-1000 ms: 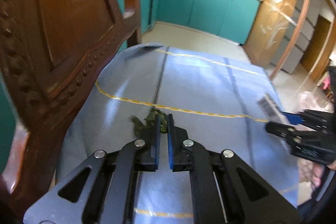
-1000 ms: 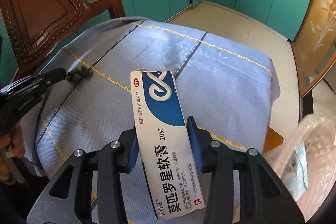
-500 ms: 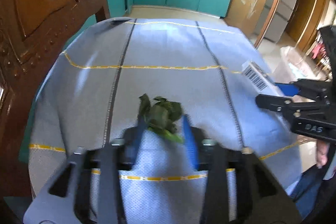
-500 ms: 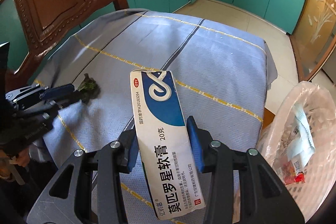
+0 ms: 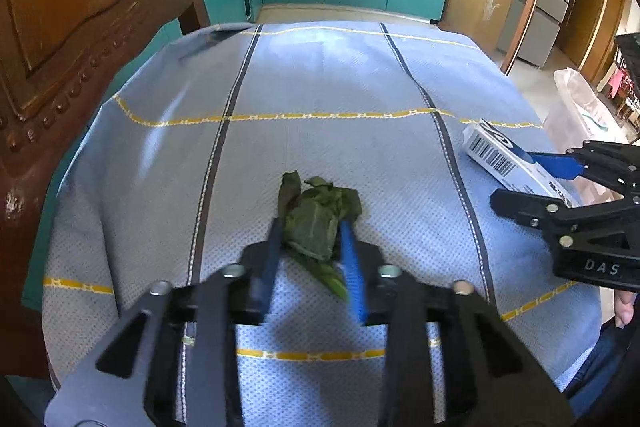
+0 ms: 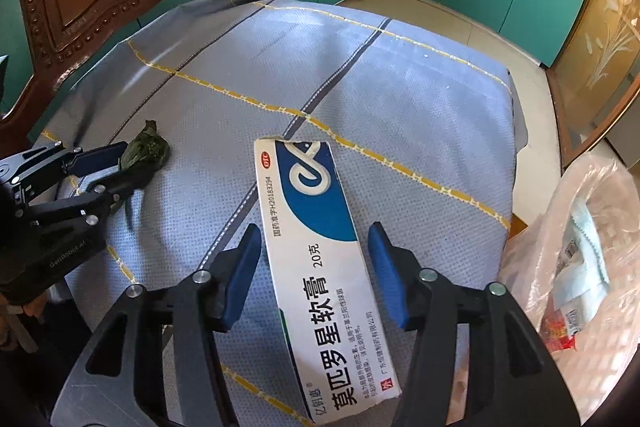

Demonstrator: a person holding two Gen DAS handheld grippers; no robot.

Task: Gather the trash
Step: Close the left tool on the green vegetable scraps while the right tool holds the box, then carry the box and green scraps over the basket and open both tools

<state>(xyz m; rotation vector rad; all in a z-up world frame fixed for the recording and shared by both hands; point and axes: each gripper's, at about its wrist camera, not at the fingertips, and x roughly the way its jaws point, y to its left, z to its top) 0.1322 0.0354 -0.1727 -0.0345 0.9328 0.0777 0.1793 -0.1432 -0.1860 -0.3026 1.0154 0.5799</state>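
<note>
Resting on the blue checked cloth of the tabletop (image 5: 320, 75), the crumpled dark green leaf scrap (image 5: 316, 215) lies toward the near left edge, on the side of the carved brown wooden chair (image 5: 72, 11). The left gripper (image 5: 310, 251) has its blue-padded fingers (image 5: 352, 267) either side of the scrap; they have just been closing, and the pads appear to press the leaf lightly, though contact on the left pad is hard to confirm.

The white and blue cardboard ointment box (image 6: 320, 251) lies flat near the right edge of the tabletop. The right gripper (image 6: 316, 267) straddles it, and its fingers (image 6: 386, 275) have just been opening: a clear gap shows on both sides, so the box is not held. Beyond the right edge stands the translucent plastic bag (image 6: 580, 267), already holding wrappers.

Hazards, as a judgement:
- The leaf is soft and irregular. A shallow pinch may tear it or take only a fragment, leaving the rest on the cloth.
- The cloth is loose. Fingers set too low may catch a fold and drag the cloth, shifting the box.
- The box sits close to the right edge. A push during re-grasp could slide it off, missing the bag.
- The two grippers work near each other; crossing paths toward the bag risks collision.
</note>
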